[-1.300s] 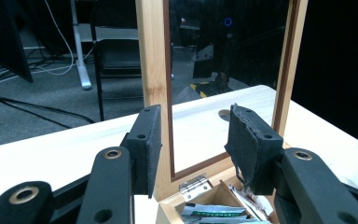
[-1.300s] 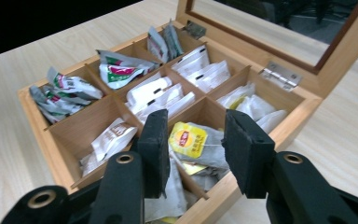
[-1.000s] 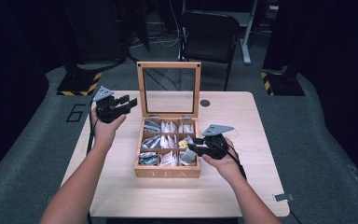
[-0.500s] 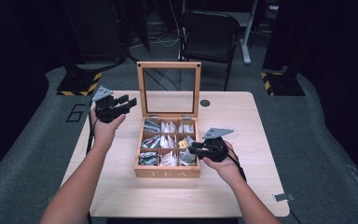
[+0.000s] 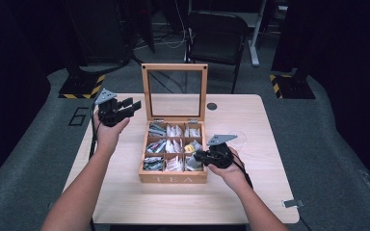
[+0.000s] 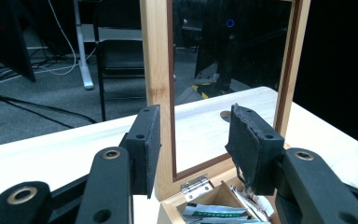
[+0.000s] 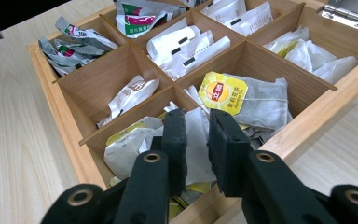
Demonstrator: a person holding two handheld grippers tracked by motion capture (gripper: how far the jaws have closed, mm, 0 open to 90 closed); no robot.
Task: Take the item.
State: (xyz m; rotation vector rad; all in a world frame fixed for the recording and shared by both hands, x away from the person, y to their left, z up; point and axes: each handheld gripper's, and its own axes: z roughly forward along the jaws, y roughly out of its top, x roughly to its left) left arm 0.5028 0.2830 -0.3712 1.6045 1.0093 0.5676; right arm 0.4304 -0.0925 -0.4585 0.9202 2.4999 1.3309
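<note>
Now the right gripper (image 7: 196, 140), lower middle of its view, has just been closing on a white tea packet (image 7: 193, 144) in the tea box (image 7: 65, 116); pickup looks underway. Left gripper (image 6: 193, 149) jaws apart, empty.

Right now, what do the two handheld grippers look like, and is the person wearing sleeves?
Both are black. The left gripper and the right gripper each carry a grey three-cornered plate on top, and a black cable trails from each. Each gripper has two flat jaws faced with black foam pads, on arms with round metal-ringed pivots. The forearms are bare, with no sleeves in sight.
</note>
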